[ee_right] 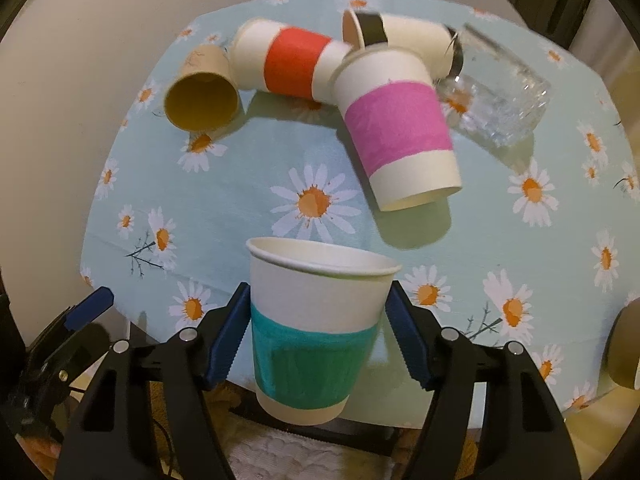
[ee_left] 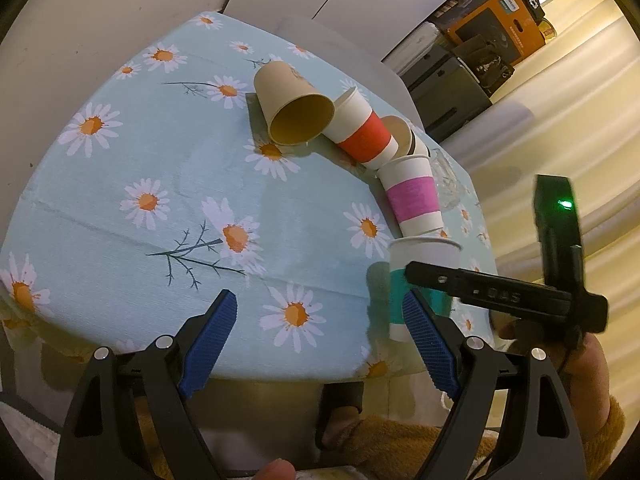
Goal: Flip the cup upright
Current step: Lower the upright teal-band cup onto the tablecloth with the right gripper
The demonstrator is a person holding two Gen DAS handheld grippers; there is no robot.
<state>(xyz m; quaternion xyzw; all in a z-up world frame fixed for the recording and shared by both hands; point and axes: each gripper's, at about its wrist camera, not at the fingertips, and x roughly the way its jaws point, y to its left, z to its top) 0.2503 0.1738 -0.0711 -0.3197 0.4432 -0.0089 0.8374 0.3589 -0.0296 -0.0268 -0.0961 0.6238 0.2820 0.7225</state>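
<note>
— Right, holding what in the right gripper [ee_right: 316, 324]?
— Clamping the teal-banded cup [ee_right: 314, 320], blue pads [ee_right: 224, 344] pressing on both sides of the teal band. Sitting upright, rim up, at the near edge of the daisy tablecloth [ee_right: 460, 240], base hanging past the edge.
— And the left gripper [ee_left: 320, 344]?
— Hovering over the near edge of the cloth, fingers spread wide, gripping nothing. Showing the same cup just beyond its right-hand pad.
— Lying farther back?
— Resting on their sides in a cluster: the pink-banded cup [ee_right: 396, 128], mouth facing the near side; the red-banded cup [ee_right: 292, 64] touching its base end; the plain brown cup [ee_right: 202, 94] just left of the red one, open mouth facing the camera; the black-banded cup [ee_right: 400, 34] behind the pink one. Lying just right of the pink one, the clear glass [ee_right: 500, 96], also tipped over.
</note>
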